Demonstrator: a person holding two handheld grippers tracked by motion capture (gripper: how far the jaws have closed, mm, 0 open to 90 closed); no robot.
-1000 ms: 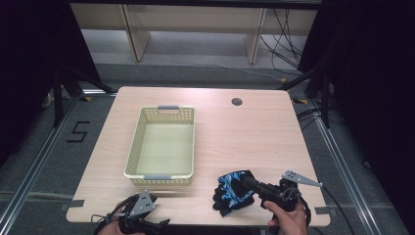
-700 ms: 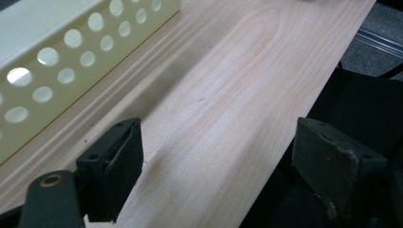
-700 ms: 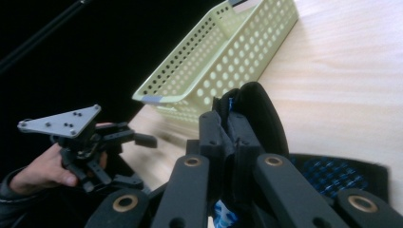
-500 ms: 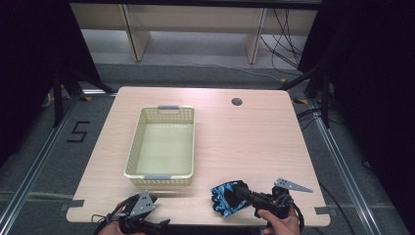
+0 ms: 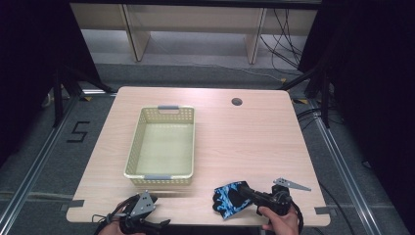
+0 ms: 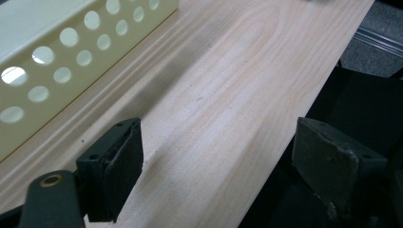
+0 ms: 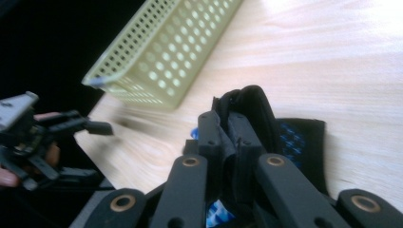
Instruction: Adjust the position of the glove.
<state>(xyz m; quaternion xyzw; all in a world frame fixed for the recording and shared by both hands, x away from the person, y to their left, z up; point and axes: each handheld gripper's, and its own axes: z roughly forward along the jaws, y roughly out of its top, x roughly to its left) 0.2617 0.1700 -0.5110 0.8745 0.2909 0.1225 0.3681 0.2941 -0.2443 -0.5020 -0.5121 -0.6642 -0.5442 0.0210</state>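
Note:
A black and blue glove (image 5: 226, 198) lies near the table's front edge, right of centre. My right gripper (image 5: 244, 192) is shut on it; in the right gripper view the jaws pinch a fold of the glove (image 7: 256, 111) between them. A pale yellow perforated basket (image 5: 161, 147) stands empty left of centre. My left gripper (image 5: 154, 199) rests at the front left edge of the table, just in front of the basket. In the left gripper view its fingers (image 6: 114, 166) stand wide apart over bare wood, with the basket wall (image 6: 71, 47) beside them.
The wooden table (image 5: 244, 137) has a round cable hole (image 5: 237, 102) near its back edge. Shelving stands beyond the table. In the right gripper view the other hand and its gripper (image 7: 33, 137) show at the left.
My right gripper has pulled back toward the front edge, dragging the glove with it. The left gripper has stayed in place.

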